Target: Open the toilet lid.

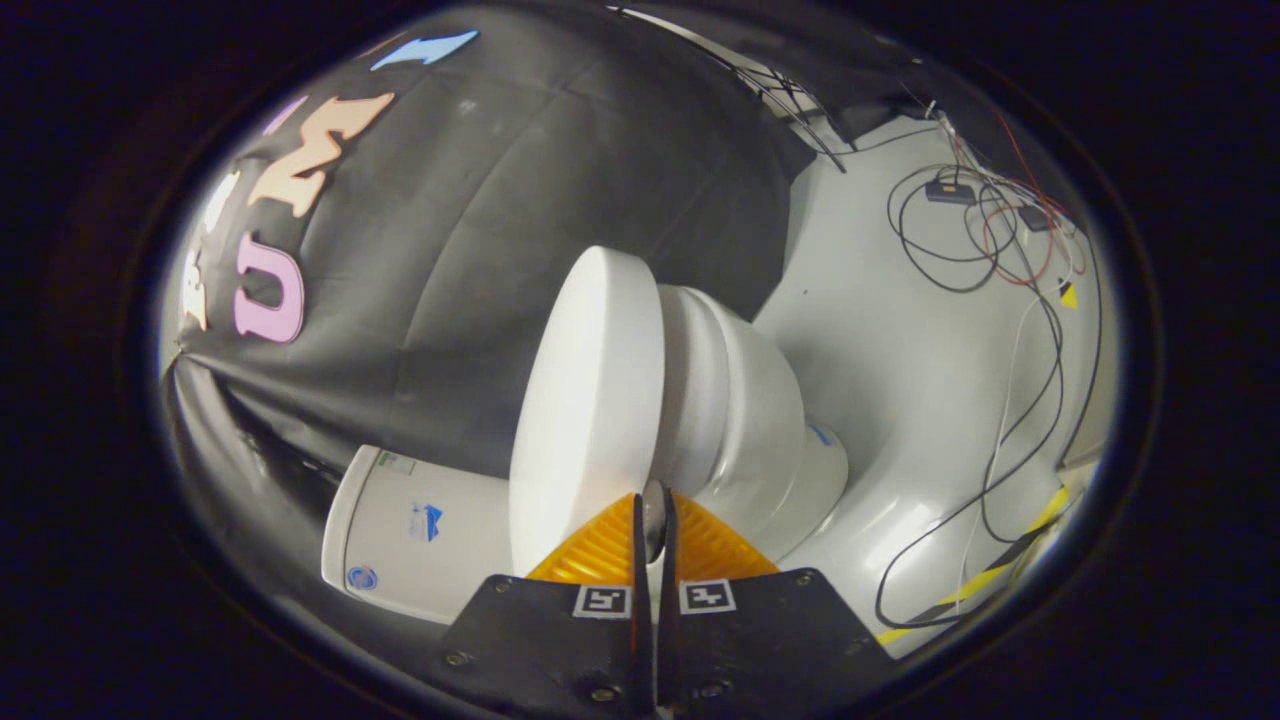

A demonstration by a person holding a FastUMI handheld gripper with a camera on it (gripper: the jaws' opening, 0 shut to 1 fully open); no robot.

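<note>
I have the gripper closed down on something thin right at the edge of the toilet lid; the two orange fingers sit nearly together with a small grey tab or rim showing in the narrow slit between them. I judge the jaws clenched on the lid's edge, though the contact itself is too tight to see clearly.

The lid stands just ahead of the fingers, swung well away from the bowl, with the tank lying beyond it toward the black cloth wall.

My worry is the grip: it rests on a thin lip at the very tips, so I expect a sideways twist of my wrist could let the lid slide out and drop back onto the seat. Pushing too hard the other way could knock it against the tank.

The loose cables on the pale floor are well apart from my path.

Count: one toilet, one lid, one tank, two fingers, two square markers, a tangle of several cables.
</note>
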